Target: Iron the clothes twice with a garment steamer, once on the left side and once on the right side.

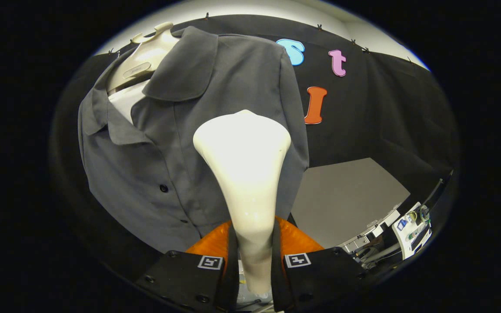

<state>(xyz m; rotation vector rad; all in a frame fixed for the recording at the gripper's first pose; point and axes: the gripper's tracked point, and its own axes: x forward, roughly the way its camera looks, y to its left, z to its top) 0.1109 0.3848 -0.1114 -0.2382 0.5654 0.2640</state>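
A cream garment steamer rises from between my fingers, its narrow handle clamped by both and its wide head flaring out beyond them. My gripper is shut on that handle. The steamer head sits against the front of a grey button-up shirt, over the panel to the right of the button line. The shirt hangs on a cream mannequin torso, whose neck shows above the open collar. Dark buttons run down the shirt to the left of the steamer head.
Right of the shirt lies a grey floor patch below the black booth wall. Further right and lower stands some white equipment with cables. Something orange shows just behind my fingers under the shirt hem.
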